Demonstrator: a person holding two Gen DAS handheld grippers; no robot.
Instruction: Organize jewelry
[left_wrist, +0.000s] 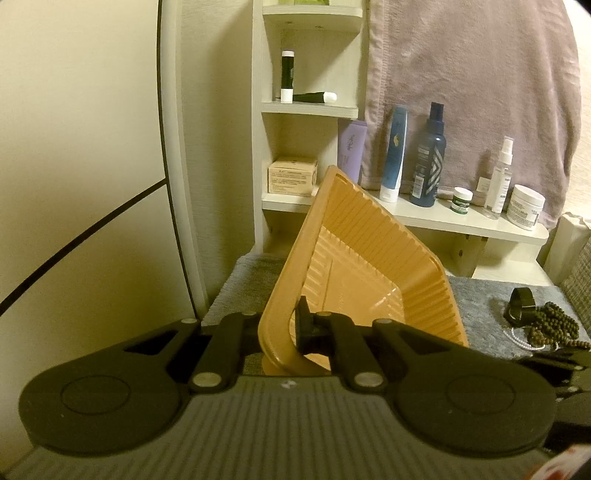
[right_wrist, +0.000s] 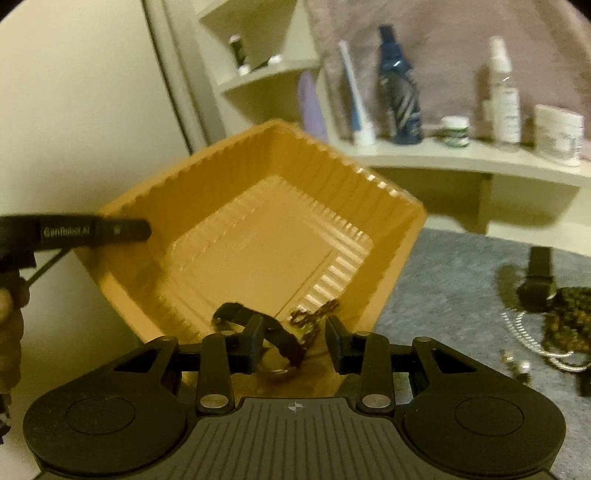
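Note:
An orange ribbed plastic tray (left_wrist: 369, 251) is tilted up off the grey mat, with my left gripper (left_wrist: 291, 314) shut on its near rim. The right wrist view looks into the same tray (right_wrist: 258, 221), where the left gripper's finger (right_wrist: 110, 230) clamps the left rim. In the tray's low corner lie a black strap (right_wrist: 280, 336) and a small bronze chain (right_wrist: 314, 314). My right gripper (right_wrist: 295, 326) hovers over that corner, open, its pads pressing on nothing. More jewelry lies on the mat to the right: dark beads (left_wrist: 550, 325) (right_wrist: 565, 321), a black watch (left_wrist: 521, 301) (right_wrist: 537, 284) and a silver chain (right_wrist: 532, 339).
A white shelf (left_wrist: 424, 218) behind the tray carries several bottles and jars, and a mauve towel (left_wrist: 461, 92) hangs above it. A pale wall panel (left_wrist: 74, 147) stands close on the left. A person's hand (right_wrist: 7, 299) shows at the left edge. A grey mat (right_wrist: 443, 277) covers the table.

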